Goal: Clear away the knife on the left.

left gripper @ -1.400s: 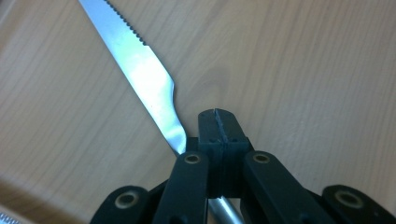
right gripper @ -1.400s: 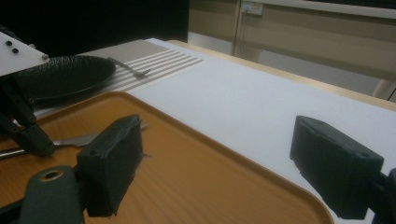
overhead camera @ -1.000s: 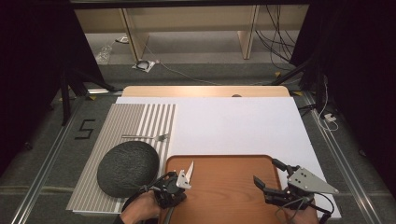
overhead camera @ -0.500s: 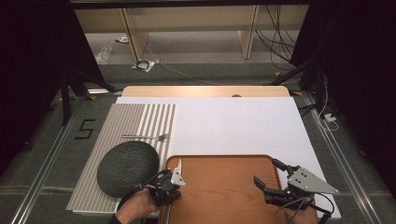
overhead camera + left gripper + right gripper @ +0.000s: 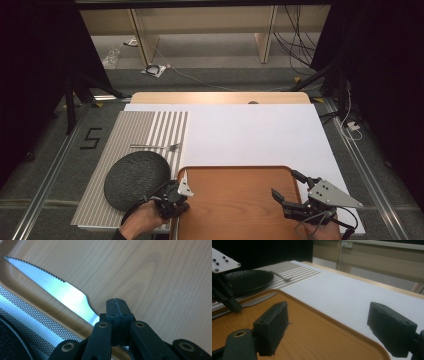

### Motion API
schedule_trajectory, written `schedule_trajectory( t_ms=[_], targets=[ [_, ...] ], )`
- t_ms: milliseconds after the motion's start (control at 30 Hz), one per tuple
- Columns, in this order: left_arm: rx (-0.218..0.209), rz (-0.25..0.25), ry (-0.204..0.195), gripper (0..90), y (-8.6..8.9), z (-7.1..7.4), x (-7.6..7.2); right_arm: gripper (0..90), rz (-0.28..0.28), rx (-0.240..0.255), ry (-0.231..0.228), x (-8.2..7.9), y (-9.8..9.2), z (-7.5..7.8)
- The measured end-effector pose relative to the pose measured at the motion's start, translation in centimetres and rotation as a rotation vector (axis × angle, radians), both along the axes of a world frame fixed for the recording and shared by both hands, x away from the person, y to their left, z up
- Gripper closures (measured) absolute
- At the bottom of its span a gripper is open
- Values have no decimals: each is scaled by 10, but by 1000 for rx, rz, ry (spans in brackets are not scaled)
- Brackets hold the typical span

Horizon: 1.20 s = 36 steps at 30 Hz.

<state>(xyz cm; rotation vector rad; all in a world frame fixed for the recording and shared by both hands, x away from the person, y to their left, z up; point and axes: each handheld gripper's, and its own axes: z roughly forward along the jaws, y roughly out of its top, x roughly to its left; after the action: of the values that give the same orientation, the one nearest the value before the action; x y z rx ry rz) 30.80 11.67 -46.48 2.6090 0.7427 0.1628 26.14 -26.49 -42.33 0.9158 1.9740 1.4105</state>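
A serrated table knife (image 5: 55, 287) lies along the left rim inside the wooden tray (image 5: 240, 200), also seen low in the right gripper view as the knife (image 5: 257, 300). My left gripper (image 5: 184, 194) hangs over the tray's left rim; its jaws (image 5: 116, 302) are pressed together, tips over the knife's handle end. The knife runs underneath them, not between the pads. From the right gripper view the left gripper (image 5: 233, 307) points down at the knife. My right gripper (image 5: 286, 184) hovers over the tray's right side, its jaws (image 5: 329, 322) wide apart with nothing between them.
A black plate (image 5: 137, 180) sits on the striped placemat (image 5: 145, 130) left of the tray, with a fork (image 5: 157, 146) beyond it. A white sheet (image 5: 250, 135) covers the table behind the tray. Shelving and cables stand past the table's far edge.
My left gripper has shifted slightly left toward the tray's left rim. The right gripper has stayed where it was.
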Motion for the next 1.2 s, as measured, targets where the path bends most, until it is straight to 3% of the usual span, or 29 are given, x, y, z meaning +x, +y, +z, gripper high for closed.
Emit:
schedule_trajectory(
  t_ms=[233, 400, 433, 467, 800, 1000, 1200],
  targets=[
    [-26, 6, -1, 869, 2, 1, 1, 180, 1, 1, -2, 0, -1, 0],
    [-71, 5, 6, 677, 5, 9, 2, 180, 1, 5, 5, 0, -2, 0],
    [-79, 6, -2, 624, 5, 11, 2, 180, 1, 2, 4, 0, -2, 0],
    [-96, 15, -14, 512, 5, 12, 2, 180, 1, 3, 4, 0, -2, 0],
    [-178, 68, -113, 306, 11, 26, 7, 180, 2, 17, 2, 1, -3, -1],
    [-223, 112, -197, 230, 17, 33, 10, 179, 1, 19, 4, 1, -4, -2],
    [-269, 146, -234, 208, 24, 38, 12, 174, 1, 21, 5, 1, -4, -2]
  ],
)
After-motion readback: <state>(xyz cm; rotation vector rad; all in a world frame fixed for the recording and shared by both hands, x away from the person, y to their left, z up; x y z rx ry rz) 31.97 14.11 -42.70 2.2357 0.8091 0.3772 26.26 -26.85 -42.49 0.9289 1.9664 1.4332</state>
